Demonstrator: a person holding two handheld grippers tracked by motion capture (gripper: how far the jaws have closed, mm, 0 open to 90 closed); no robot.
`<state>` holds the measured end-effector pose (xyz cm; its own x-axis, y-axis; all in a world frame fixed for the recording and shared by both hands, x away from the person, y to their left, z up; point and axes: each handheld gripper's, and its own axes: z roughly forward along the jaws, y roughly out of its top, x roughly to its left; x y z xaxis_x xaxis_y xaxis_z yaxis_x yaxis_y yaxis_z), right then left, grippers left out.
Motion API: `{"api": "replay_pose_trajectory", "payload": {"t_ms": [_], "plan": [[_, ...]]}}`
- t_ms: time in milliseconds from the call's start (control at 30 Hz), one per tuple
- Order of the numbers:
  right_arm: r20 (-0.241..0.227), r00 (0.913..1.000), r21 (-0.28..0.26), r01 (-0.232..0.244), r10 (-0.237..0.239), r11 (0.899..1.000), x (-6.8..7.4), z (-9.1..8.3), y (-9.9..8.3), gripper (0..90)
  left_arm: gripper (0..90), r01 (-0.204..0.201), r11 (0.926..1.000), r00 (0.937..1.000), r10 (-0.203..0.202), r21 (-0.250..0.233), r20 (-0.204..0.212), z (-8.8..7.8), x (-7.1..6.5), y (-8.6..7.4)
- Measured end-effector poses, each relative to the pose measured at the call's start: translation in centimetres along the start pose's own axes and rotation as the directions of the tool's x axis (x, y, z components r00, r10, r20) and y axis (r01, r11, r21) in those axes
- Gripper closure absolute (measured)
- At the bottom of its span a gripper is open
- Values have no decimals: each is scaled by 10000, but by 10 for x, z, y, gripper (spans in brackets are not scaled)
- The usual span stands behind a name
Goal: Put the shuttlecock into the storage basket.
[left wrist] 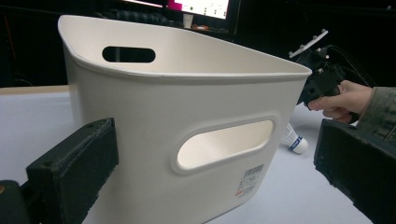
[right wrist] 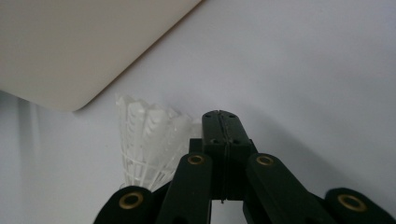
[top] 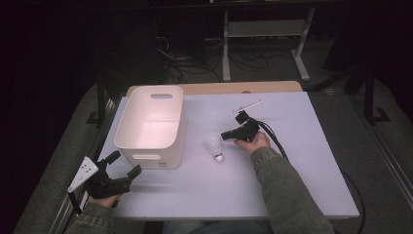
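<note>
A dim room lies beyond the desk (top: 292, 170): a dark floor, tangled cables (top: 180, 63) and the legs of a metal frame (top: 263, 39). The desk is a pale sheet with a wooden edge at its far side, bare apart from a few things. The largest is the white bin (top: 152, 126), just ahead of the left hand-held gripper (top: 125, 165), whose jaws stand wide apart and empty, facing the bin's near handle slot. The right hand-held gripper (top: 227, 135) has its jaws pressed together with nothing between them, the tip just beside the shuttlecock (top: 215, 148), which lies on its side on the desk between that gripper and the bin, cork pointing toward the person. To pick it up well, the right jaws should first open, then close gently across the skirt near the cork, since the feathers would likely crush under a hard squeeze.
</note>
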<state>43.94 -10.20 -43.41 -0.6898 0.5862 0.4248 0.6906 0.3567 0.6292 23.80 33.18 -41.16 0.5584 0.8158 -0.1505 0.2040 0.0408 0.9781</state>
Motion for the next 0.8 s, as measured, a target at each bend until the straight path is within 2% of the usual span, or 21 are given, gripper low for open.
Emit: {"api": "replay_pose_trajectory", "payload": {"t_ms": [233,600,700,767,800], "plan": [[-209,9996,-29,201,-202,9998,8,3,3,888,0,18,10000,10000,-18,-6,9,0,0,0],[-648,9957,262,686,-668,9973,30,12,10,888,0,24,10000,10000,-24,7,18,0,0,0],[-721,9936,136,878,-866,9960,35,11,11,887,0,17,10000,10000,-17,8,31,0,0,0],[-832,9932,123,824,-811,9965,37,9,12,878,0,2,10000,10000,-2,10,40,0,0,0],[-873,9925,93,864,-852,9962,38,8,12,832,0,6,10000,10000,-6,10,30,0,0,0]]}}
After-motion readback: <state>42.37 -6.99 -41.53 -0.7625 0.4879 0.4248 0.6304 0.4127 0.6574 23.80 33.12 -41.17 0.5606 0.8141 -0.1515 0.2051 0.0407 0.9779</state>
